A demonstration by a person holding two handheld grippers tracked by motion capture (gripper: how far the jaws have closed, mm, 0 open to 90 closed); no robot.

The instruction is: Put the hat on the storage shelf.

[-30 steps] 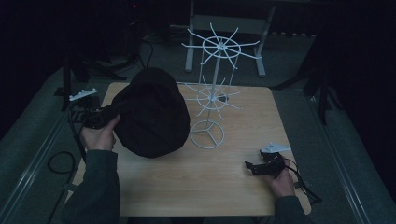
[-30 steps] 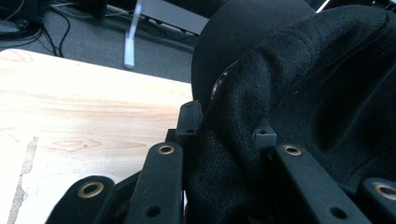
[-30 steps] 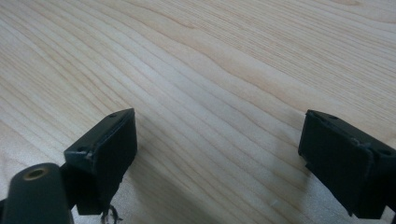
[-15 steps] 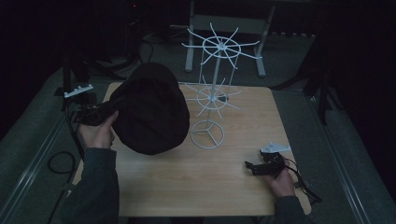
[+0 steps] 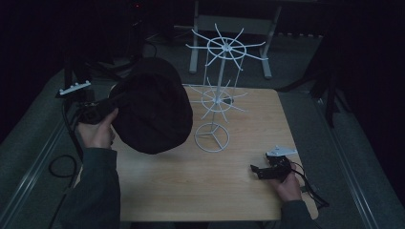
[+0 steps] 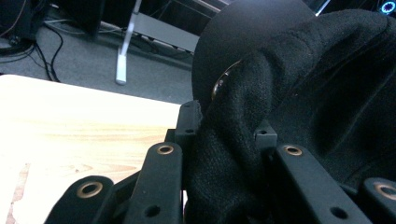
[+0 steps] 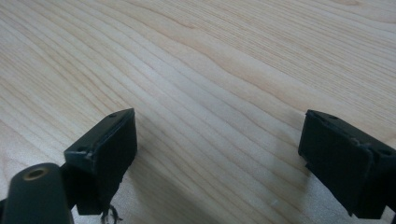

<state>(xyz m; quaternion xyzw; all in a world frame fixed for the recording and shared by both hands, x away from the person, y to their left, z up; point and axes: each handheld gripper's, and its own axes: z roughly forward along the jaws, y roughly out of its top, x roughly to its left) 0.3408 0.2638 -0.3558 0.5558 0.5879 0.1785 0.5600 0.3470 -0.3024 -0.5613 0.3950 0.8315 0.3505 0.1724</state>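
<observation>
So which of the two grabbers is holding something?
The left gripper, at the table's left edge. Its fingers are pinched on the black knitted hat. The right gripper rests low over bare wood with its fingers wide apart.

A dim room: grey carpet floor [image 5: 305, 109] surrounds the light wooden table [image 5: 200, 186]; beyond the table stands a grey metal frame [image 5: 234, 24].

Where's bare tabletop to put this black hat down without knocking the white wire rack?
The light wooden table is bare along its near edge, between the person's left sleeve and the open right claw. The far right corner also looks free. Crowded: mid-table, where the black knit hat, pinched in the left claw, hangs beside the white wire rack.
</observation>
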